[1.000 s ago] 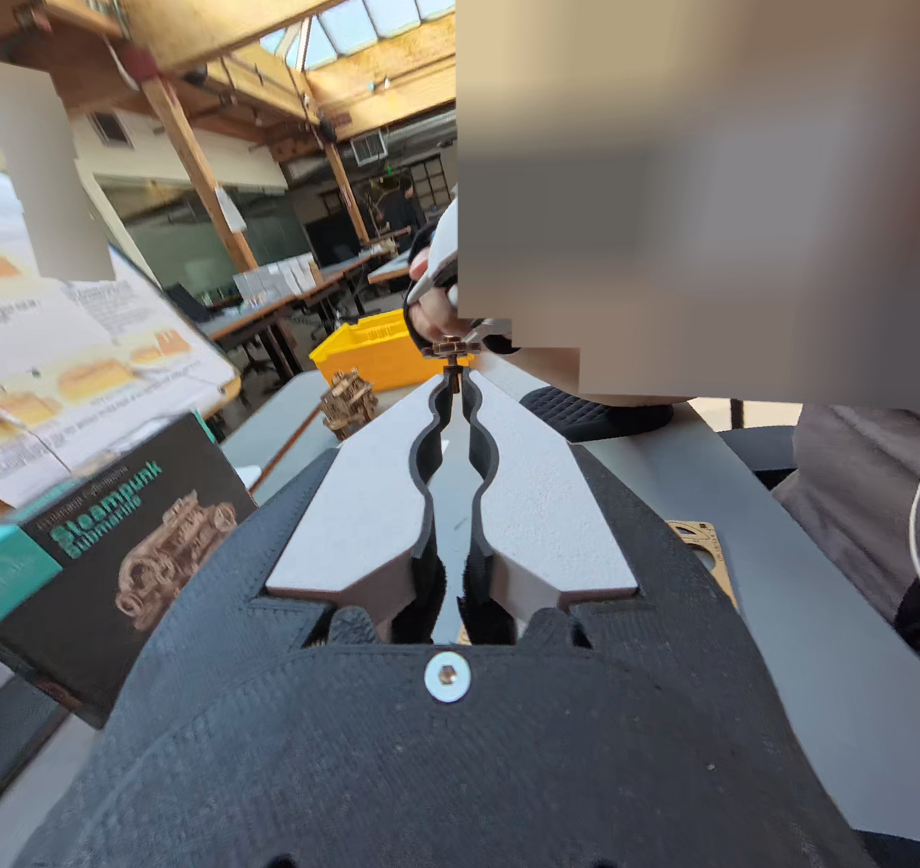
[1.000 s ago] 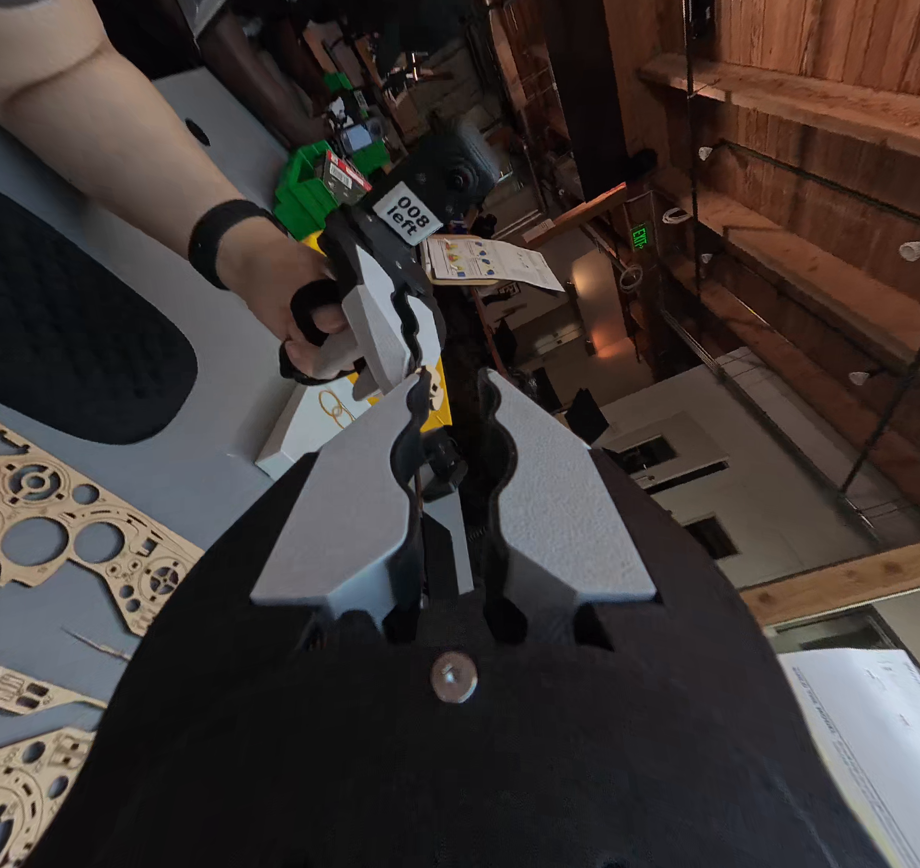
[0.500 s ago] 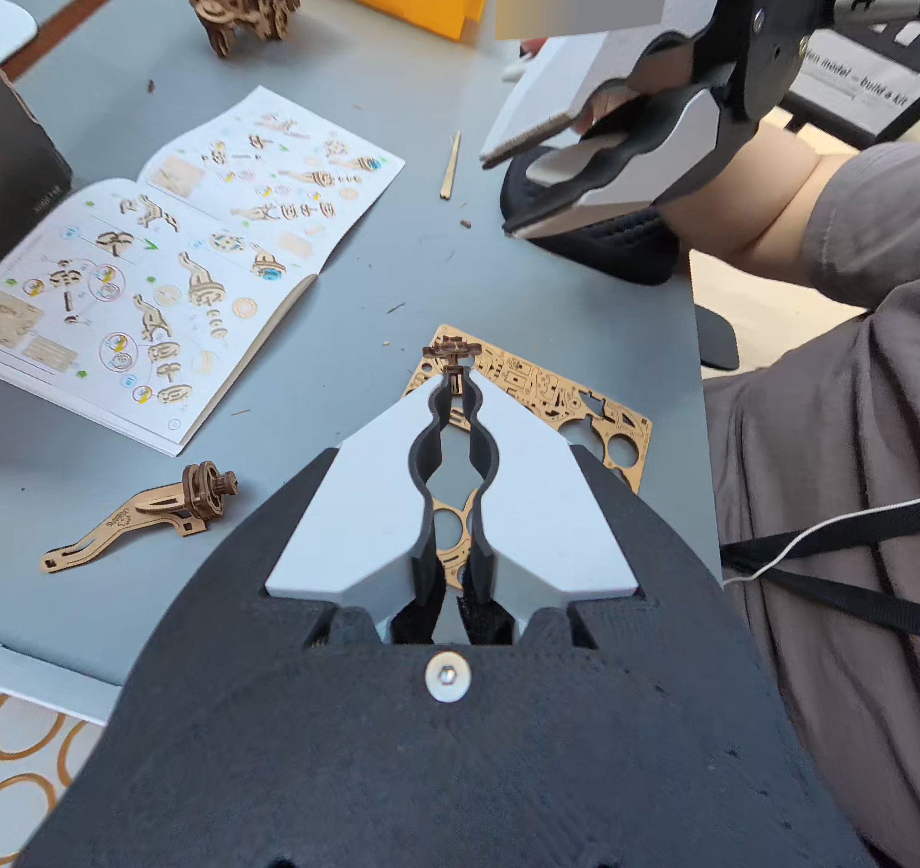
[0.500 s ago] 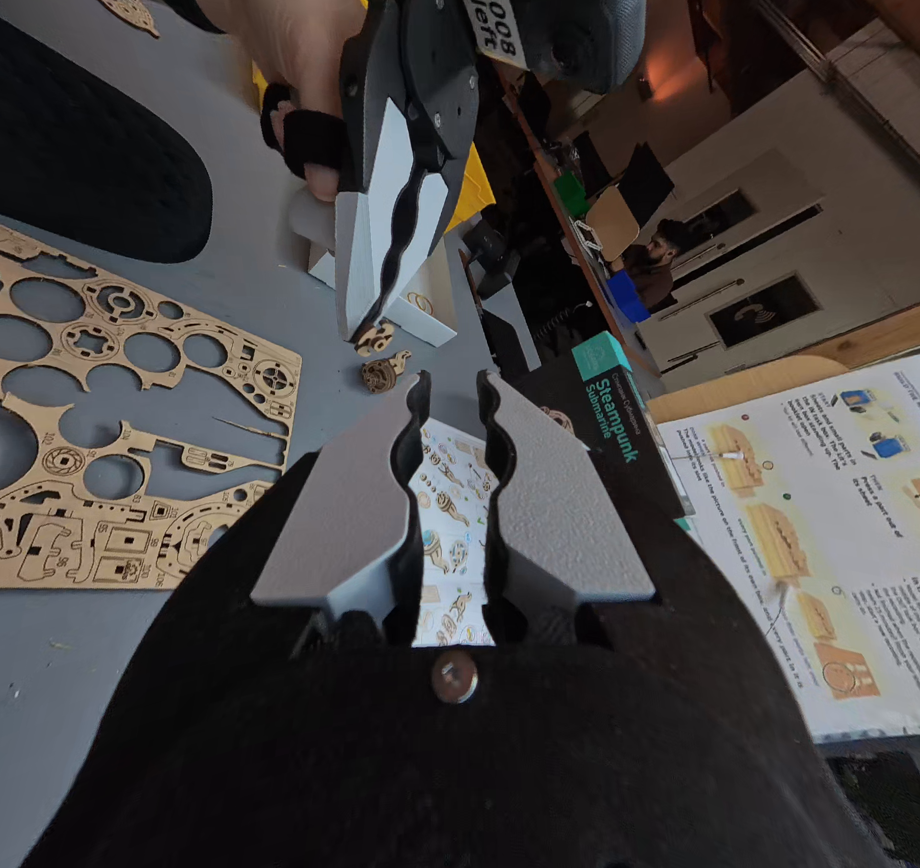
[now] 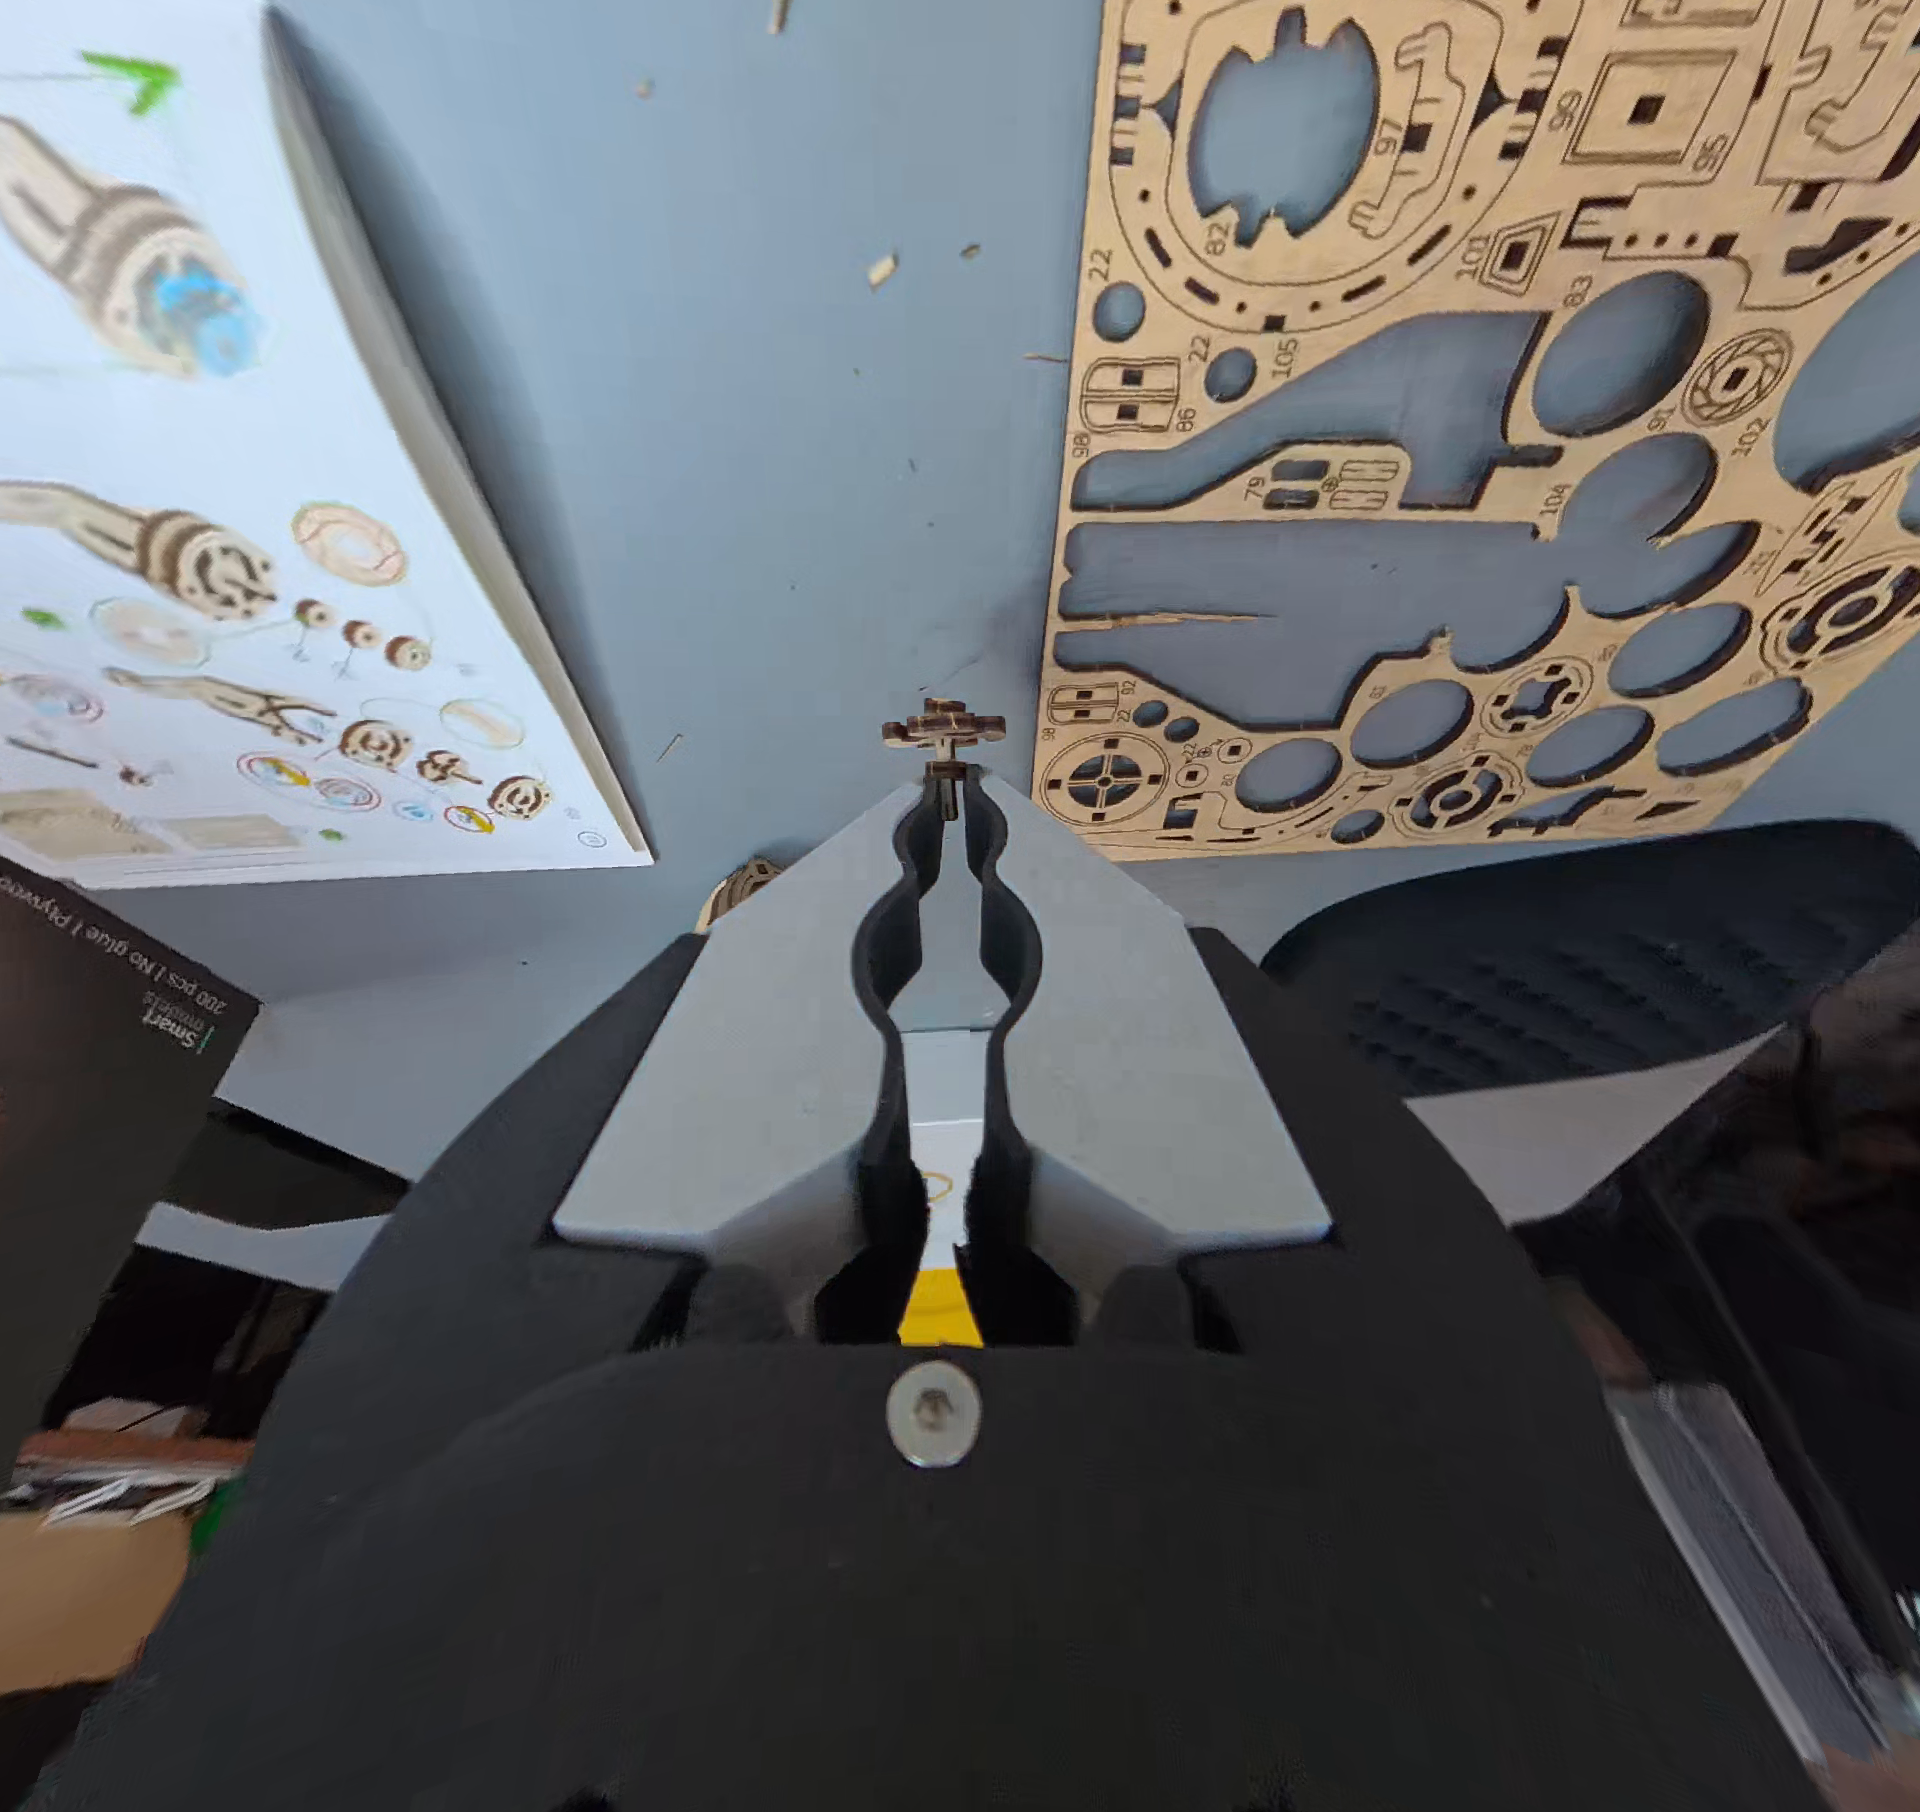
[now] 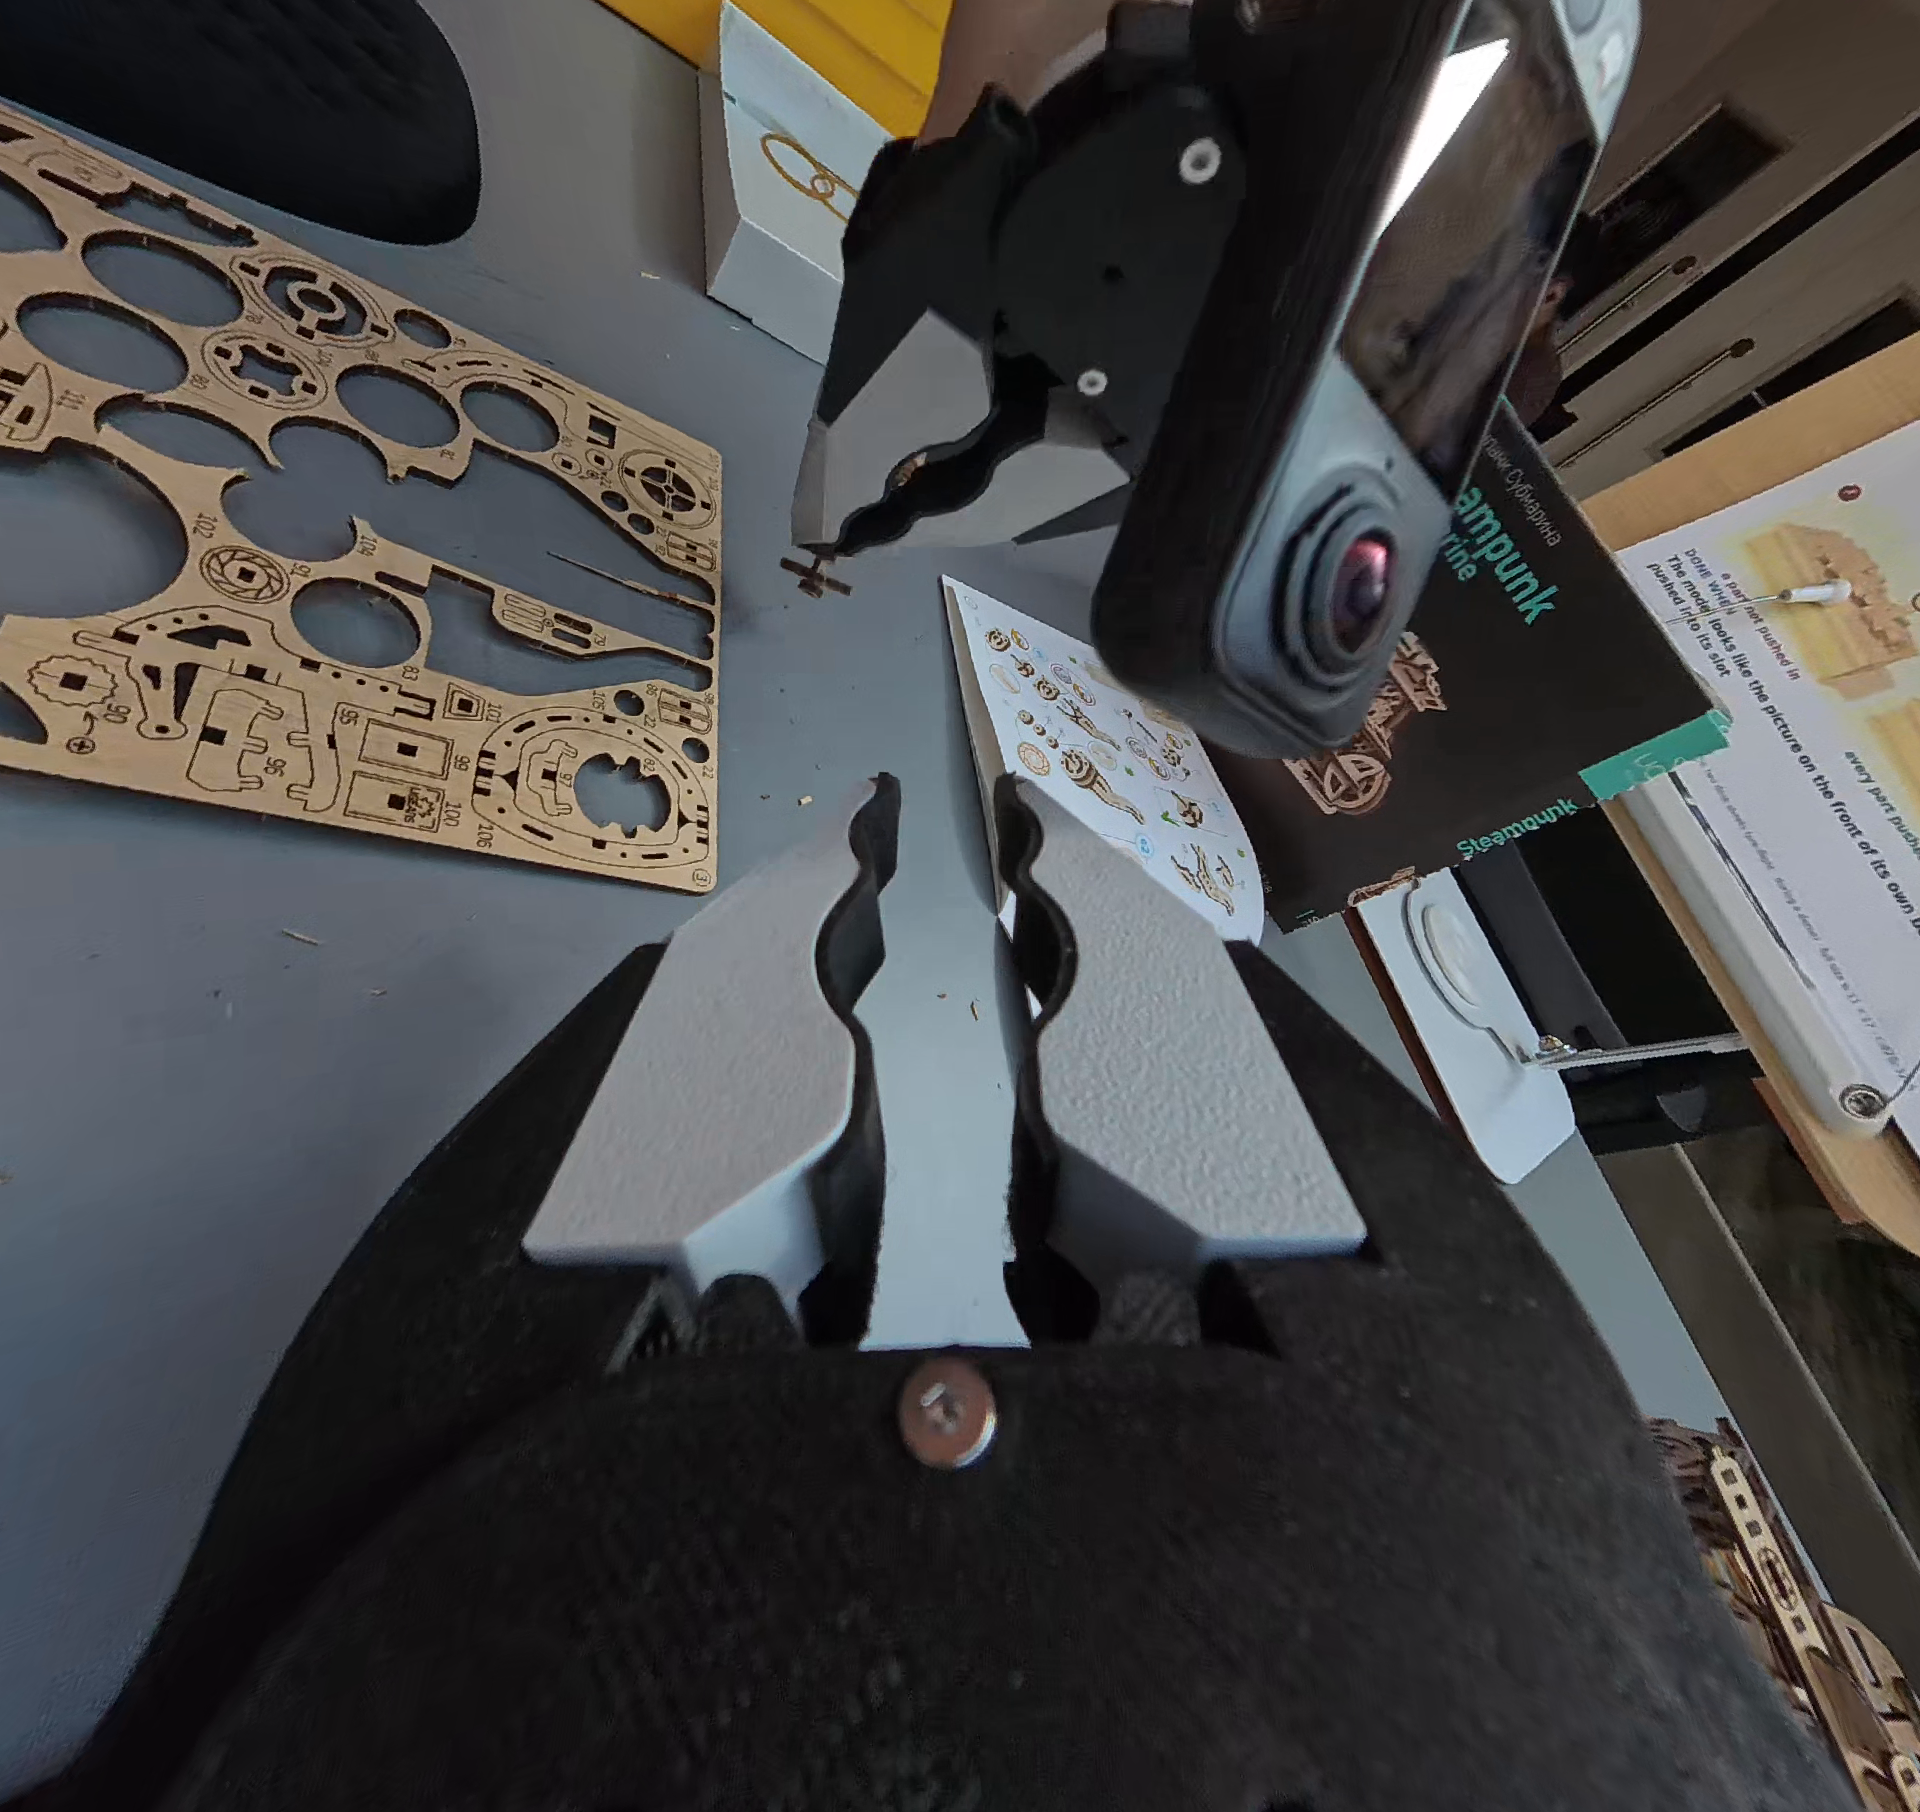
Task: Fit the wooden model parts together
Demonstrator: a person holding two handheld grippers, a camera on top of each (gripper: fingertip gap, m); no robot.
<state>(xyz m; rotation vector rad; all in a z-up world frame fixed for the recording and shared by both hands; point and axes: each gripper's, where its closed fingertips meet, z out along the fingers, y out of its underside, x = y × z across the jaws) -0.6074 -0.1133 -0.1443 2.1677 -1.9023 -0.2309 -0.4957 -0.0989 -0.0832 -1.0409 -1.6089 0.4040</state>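
Patience is what this step wants, as I judge it — I bring the small wooden gear piece point(image 5: 943, 729) straight down over the grey table point(image 5: 727, 391) without twisting my wrist, since the little stem I grip it by looks thin enough to snap or slip. I would set it down, or present it to its mate, with the toothed head level, and I would not loosen until it is seated.

My left gripper point(image 5: 943, 794) has its jaws drawn together at the tips, pinching the stem of that piece; the cross-shaped head stands clear beyond the fingertips, low over the table, between the instruction booklet point(image 5: 260, 515) and the laser-cut wooden sheet point(image 5: 1455, 204), just beside the sheet's near corner.

My right gripper point(image 6: 943, 806) stands apart — jaws open, nothing between them but bare table. It hovers near the booklet's edge, touching nothing that I can see, with the left gripper across from it.
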